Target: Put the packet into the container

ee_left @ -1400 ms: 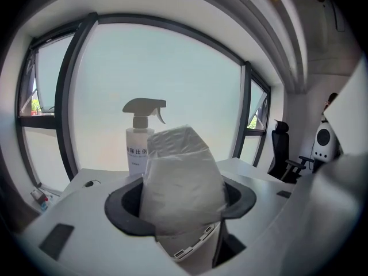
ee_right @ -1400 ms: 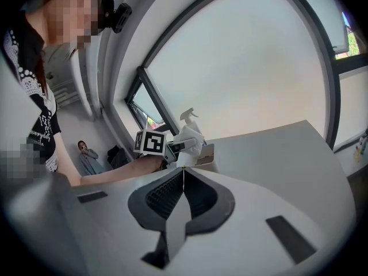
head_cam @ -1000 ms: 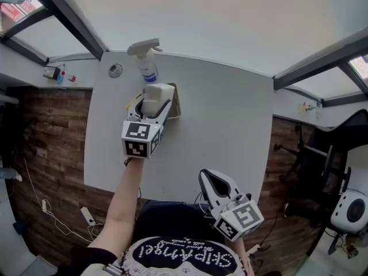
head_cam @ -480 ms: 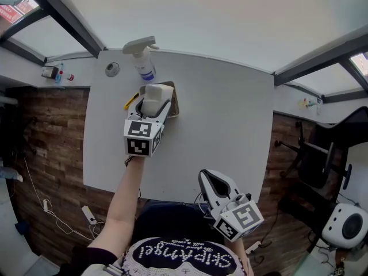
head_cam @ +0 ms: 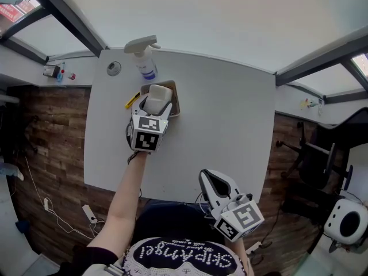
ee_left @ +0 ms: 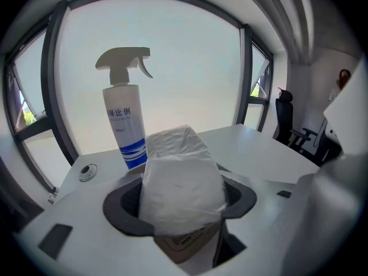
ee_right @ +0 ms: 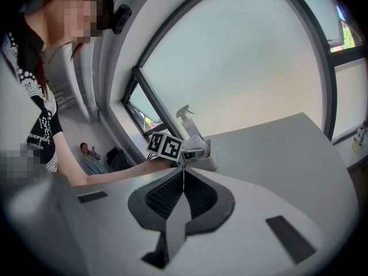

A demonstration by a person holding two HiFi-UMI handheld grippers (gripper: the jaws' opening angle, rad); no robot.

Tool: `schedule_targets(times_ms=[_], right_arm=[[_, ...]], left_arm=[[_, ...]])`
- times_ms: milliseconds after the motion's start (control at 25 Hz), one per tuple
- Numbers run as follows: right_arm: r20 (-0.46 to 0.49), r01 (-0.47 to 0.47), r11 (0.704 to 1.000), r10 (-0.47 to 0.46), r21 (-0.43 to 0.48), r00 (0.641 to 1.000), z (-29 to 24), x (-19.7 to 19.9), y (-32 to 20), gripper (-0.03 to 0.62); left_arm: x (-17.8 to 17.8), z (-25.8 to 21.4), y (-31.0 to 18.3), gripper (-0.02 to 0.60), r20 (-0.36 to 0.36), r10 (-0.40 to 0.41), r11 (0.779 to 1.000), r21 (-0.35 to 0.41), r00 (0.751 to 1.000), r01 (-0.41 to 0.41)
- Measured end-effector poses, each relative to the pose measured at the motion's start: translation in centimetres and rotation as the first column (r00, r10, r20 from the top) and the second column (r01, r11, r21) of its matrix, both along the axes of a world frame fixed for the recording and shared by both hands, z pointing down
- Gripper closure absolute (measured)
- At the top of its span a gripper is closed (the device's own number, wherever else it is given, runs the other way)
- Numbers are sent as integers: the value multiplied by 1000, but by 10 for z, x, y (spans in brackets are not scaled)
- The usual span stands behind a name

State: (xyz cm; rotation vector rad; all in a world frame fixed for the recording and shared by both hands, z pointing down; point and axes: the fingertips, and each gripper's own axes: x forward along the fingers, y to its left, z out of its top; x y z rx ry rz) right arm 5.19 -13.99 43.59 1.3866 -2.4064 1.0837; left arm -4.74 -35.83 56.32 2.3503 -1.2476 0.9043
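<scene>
Over the bench (head_cam: pixel 230 131), far side: what's the left gripper (head_cam: pixel 156 104) got?

White packet (ee_left: pixel 183 180). Fingers (ee_left: pixel 123 203) clamped on both its sides, packet upright between them.

Where's the packet vs the container (head_cam: pixel 174 103)?

Right above the brown container's opening, per head view. Left gripper view shows brown just under the packet's lower edge. Touching the inside or not, can't tell, the bottom end is hidden.

Container position?

On the bench, near the far left corner. Spray bottle (head_cam: pixel 145 62) stands upright just behind it, with a white trigger head and blue stripes on the label. Small yellow thing (head_cam: pixel 132 100) lies just beside the container's left edge, too small to identify. Round metal fitting (head_cam: pixel 114 68) is set into the bench, left of the bottle.

Right gripper (head_cam: pixel 210 180)?

Down by the wearer's torso (head_cam: pixel 172 252) at the near bench edge, well apart from the container. Its fingers (ee_right: pixel 164 195) are pressed together, nothing between them.

Anything else?

Left forearm (head_cam: pixel 129 188) is bare, stretched across the bench. Second person (ee_right: pixel 89 157) sits in the background of the right gripper view.
</scene>
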Motion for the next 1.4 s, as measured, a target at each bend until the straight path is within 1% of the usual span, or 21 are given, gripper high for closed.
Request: schedule_targets(times_ms=[120,320,600,880,1000,1200,1400], right_arm=[[2,4,1000,-4,2,1000,0,-1,0,579],[1,1,1000,-1,0,1000,0,2,0,579],[3,6,1000,-6,-2,1000,2,1,-1,579],[5,9,1000,-9,1,1000,1,1,0,579],[5,12,1000,-12,2,1000,0,0,0,579],[4,13,1000,-13,1,1000,0,-2,1,579],[4,14,1000,-14,4,1000,0,-3,1,579]], left_arm=[[2,1,1,291,26,9,1000,1,1000,-9],[3,-2,0,288,15,-1,1000,12,1000,1],[3,-1,-1,288,10,-1,1000,10,1000,1],[3,-4,-2,288,-41,-23,1000,1,999,23],[1,-9,-7,288,-51,-31,999,23,998,32],[-1,-21,-14,288,-74,-43,998,38,996,46],[-3,-38,-19,288,-92,-52,995,82,994,60]])
